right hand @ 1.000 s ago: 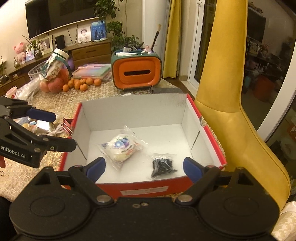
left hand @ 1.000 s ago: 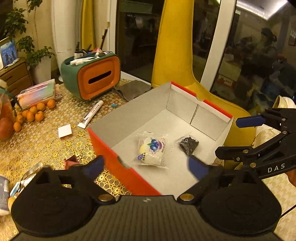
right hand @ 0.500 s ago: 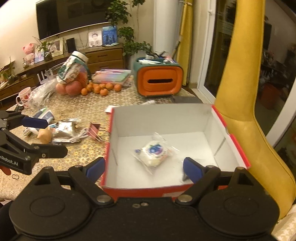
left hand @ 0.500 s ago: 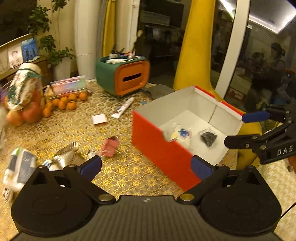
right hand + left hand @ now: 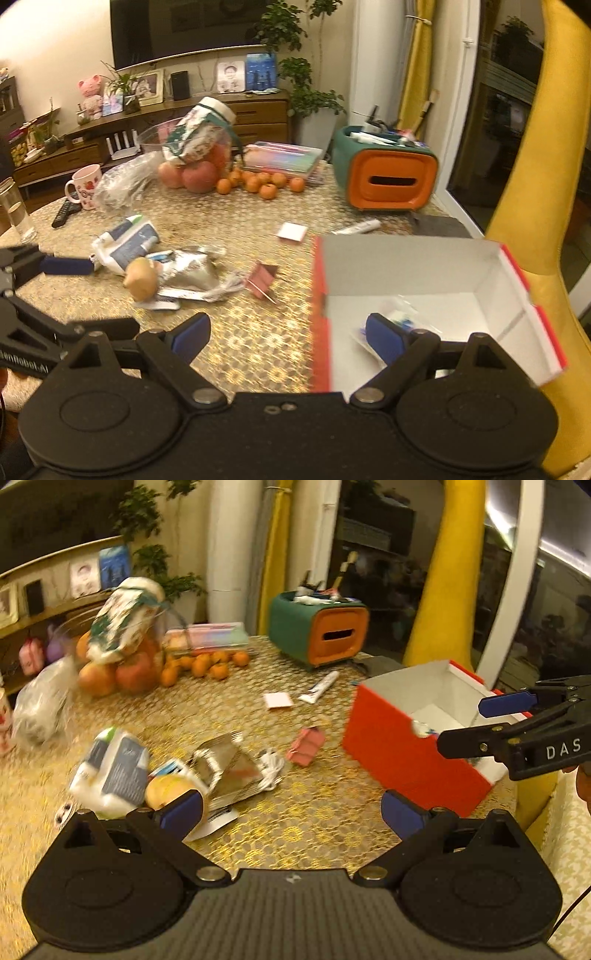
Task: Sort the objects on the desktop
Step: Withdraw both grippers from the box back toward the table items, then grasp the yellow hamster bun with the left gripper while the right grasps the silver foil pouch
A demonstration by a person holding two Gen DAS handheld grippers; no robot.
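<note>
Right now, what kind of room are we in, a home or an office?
Most likely a home living or dining room. A large television hangs above a wooden sideboard with framed photos, and the cluttered table holds oranges and a mug.

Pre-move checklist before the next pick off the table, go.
1. Left gripper open and holding nothing: ok.
2. Right gripper open and holding nothing: ok.
3. Red box upright, open top, room inside: ok; a clear packet lies on its floor.
4. Loose items in sight: ok; pink binder clip, silver pouch and white tube lie on the table.
5. Binder clip free of the pile: ok, it lies apart from the pouch.
6. Sharp view of the pile beside the left finger: not ok, motion blur there.
</note>
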